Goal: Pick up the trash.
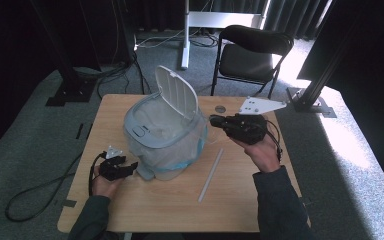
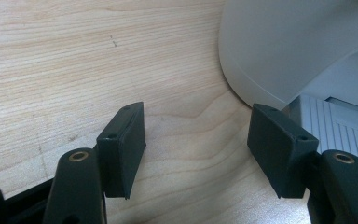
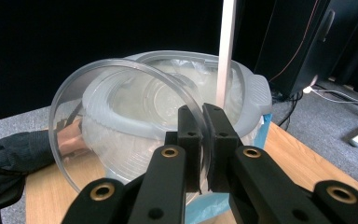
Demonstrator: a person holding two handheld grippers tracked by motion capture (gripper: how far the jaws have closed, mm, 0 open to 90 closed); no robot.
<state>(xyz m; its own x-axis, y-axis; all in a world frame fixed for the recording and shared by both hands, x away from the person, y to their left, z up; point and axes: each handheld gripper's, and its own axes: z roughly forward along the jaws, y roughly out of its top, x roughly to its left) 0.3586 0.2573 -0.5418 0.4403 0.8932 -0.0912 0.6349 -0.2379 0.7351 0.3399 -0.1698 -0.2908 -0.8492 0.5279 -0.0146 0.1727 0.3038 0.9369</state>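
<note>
Wooden table (image 1: 155, 200) | right hand-held gripper (image 3: 204, 116) clamps clear lid (image 3: 121, 121), blurring bin (image 1: 165, 135) | left hand-held gripper (image 2: 196, 140) released

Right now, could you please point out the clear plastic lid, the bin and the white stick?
clear plastic lid (image 3: 121, 116), right gripper view, its transparent face.
bin (image 1: 139, 131), high view, grey rim.
white stick (image 1: 210, 175), high view, mid-length.

Dark, soft-looking sleeves (image 1: 279, 200) cover both forearms to the wrist. The left gripper (image 2: 196, 149) has matte black block-shaped pads, each with small screw holes, on black arms with brass-ringed pivots. The right gripper (image 3: 201, 140) is built alike, a pale grey three-cornered plate (image 1: 261, 104) at twelve o'clock above its body. A black cable (image 1: 35, 192) trails off at eight o'clock.
</note>
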